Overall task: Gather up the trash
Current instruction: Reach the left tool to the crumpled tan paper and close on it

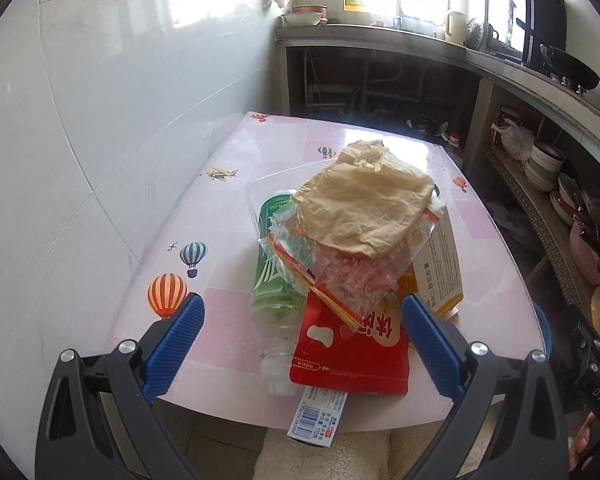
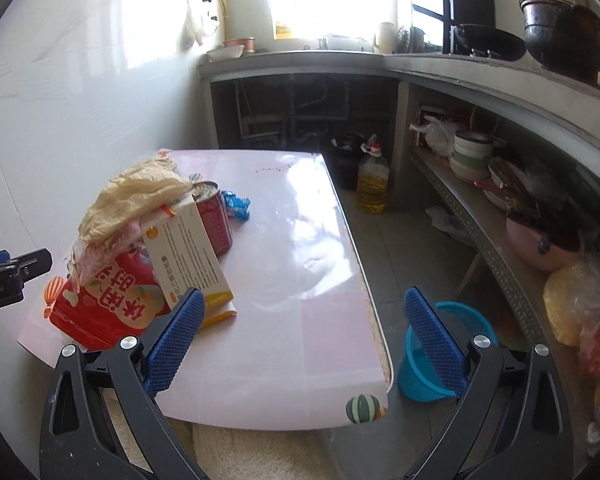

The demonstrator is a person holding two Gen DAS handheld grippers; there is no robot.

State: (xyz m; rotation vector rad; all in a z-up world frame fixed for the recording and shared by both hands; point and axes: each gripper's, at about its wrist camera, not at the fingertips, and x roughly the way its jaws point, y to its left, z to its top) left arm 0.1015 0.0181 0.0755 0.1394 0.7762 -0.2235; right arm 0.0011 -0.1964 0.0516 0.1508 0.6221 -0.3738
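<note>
A heap of trash lies on the pink table [image 1: 228,216]: a crumpled tan paper bag [image 1: 364,204] on top, a clear plastic wrapper [image 1: 340,268], a green plastic bottle [image 1: 274,276], a red snack pouch [image 1: 352,344], a white and yellow box [image 1: 440,264] and a blue and white tube box [image 1: 320,416] over the near edge. My left gripper [image 1: 300,344] is open just before the heap, empty. In the right wrist view the heap [image 2: 140,216] also shows a red can [image 2: 216,216] and a blue wrapper [image 2: 236,204]. My right gripper [image 2: 300,344] is open and empty to the right of the heap.
A blue waste basket [image 2: 440,356] stands on the floor right of the table [image 2: 300,240]. An oil bottle [image 2: 372,180] stands on the floor behind. A concrete counter with shelves of bowls [image 2: 472,152] runs along the right. White wall on the left.
</note>
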